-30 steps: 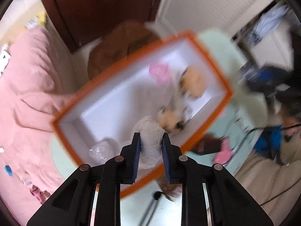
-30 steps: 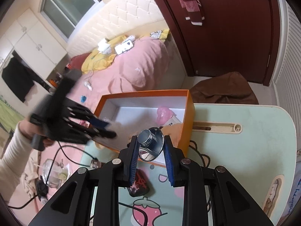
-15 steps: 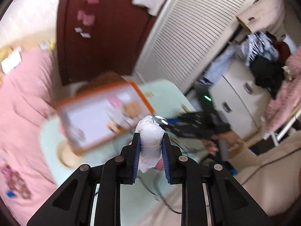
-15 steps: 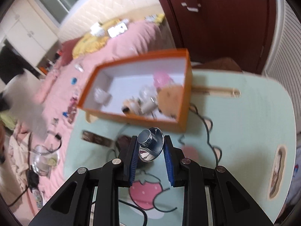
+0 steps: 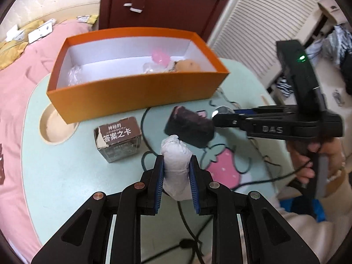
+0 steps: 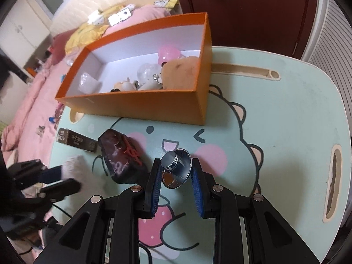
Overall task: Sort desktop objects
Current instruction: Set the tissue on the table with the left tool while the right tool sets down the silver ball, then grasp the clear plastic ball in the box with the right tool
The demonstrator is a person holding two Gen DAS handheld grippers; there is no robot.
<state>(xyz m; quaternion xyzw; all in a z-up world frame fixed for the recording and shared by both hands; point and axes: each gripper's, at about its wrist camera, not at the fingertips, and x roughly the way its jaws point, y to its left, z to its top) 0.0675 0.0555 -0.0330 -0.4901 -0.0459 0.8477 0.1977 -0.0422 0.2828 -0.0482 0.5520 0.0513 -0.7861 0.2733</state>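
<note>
My left gripper is shut on a white crumpled wad, held low over the mint-green table. My right gripper is shut on a shiny round metal piece, also low over the table. An orange box stands at the far side with a pink item, a brown plush and clear plastic inside. Between the grippers and the box lie a dark marbled pouch and a brown card box. The right gripper reaches in from the right, beside the pouch.
A black cable trails over the table's near side. A pink bed lies to the left, a dark red door behind the box. The table has a cup recess and a slot. A hand holds the right gripper.
The left gripper drew back from over the box and now hangs low above the near table, still holding the wad. The right gripper also came nearer and lower with its metal piece.
</note>
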